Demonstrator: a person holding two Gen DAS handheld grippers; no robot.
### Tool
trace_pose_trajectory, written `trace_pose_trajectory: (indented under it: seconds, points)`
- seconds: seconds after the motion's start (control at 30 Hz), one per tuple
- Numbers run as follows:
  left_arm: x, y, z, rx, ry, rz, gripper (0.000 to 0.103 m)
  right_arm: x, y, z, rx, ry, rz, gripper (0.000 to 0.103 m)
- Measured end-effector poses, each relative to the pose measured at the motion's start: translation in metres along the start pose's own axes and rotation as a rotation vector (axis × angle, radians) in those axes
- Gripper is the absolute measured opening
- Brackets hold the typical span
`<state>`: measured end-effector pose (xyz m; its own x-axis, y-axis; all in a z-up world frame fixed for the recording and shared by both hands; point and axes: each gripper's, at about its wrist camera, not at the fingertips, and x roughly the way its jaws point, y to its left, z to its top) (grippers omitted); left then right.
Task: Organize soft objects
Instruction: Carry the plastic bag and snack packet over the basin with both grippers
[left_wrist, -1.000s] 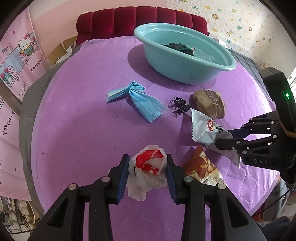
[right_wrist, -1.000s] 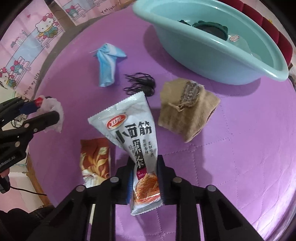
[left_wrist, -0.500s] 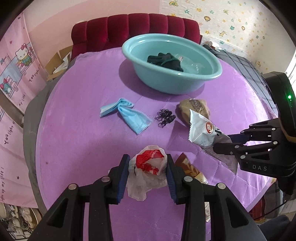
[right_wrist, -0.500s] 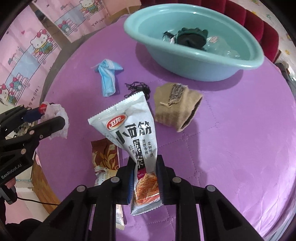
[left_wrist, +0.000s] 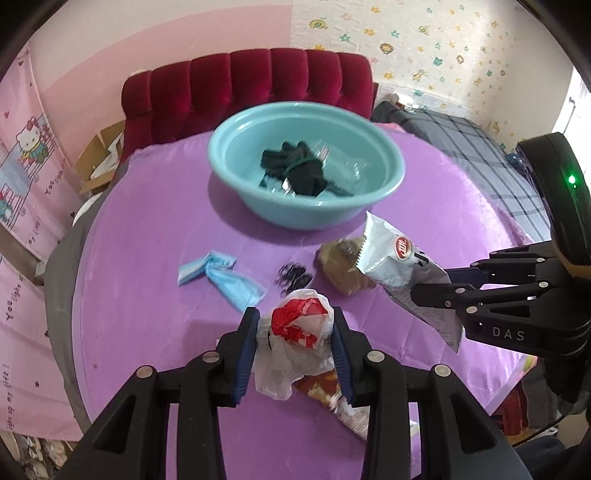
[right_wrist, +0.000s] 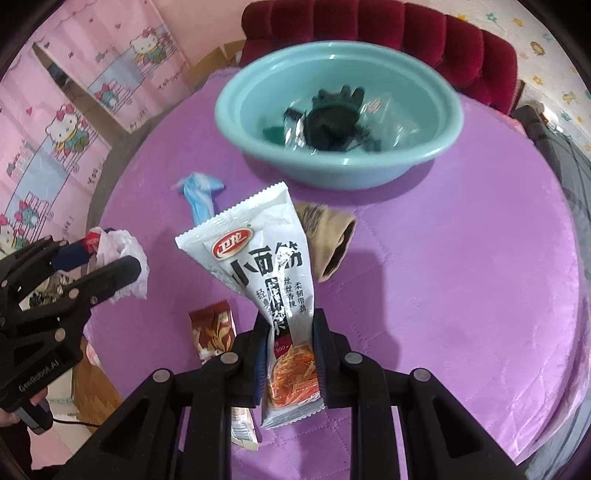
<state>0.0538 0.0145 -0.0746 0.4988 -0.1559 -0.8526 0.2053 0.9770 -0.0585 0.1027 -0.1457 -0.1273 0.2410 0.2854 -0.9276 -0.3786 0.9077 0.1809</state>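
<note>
L gripper (left_wrist: 295, 334) is clamping a crumpled white/red plastic bag (left_wrist: 295, 332) above the purple tbl (left_wrist: 140, 295). R gripper (right_wrist: 290, 345) is pinching a white snack packet (right_wrist: 266, 280) upright, off the tbl. Teal basin (left_wrist: 306, 210) is sitting beyond, w/ dark cloth (left_wrist: 299, 171) inside. Blue mask (left_wrist: 221, 275), tan pouch (right_wrist: 328, 236), brown sachet (right_wrist: 214, 328) are lying on the tbl.

wht/red plastic bag (left_wrist: 295, 332): crumpled, in L claw | silver snack pkt (right_wrist: 266, 273): upright, in R claw
</note>
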Motion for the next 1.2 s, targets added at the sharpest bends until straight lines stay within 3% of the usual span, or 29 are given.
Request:
trace_pose_trajectory:
  seconds: [0.43, 0.7, 1.2]
  points:
    - [-0.006, -0.012, 0.049, 0.069, -0.055, -0.042, 0.041, -0.041, -0.011, 0.033, 0.078, -0.090, -0.035, 0.023]
    - [0.006, -0.009, 0.084, 0.077, -0.070, -0.076, 0.041, -0.045, -0.023, 0.067, 0.118, -0.135, -0.035, 0.023]
    - [0.049, 0.002, 0.144, 0.085, -0.094, -0.065, 0.041, -0.027, -0.052, 0.146, 0.175, -0.185, -0.062, 0.023]
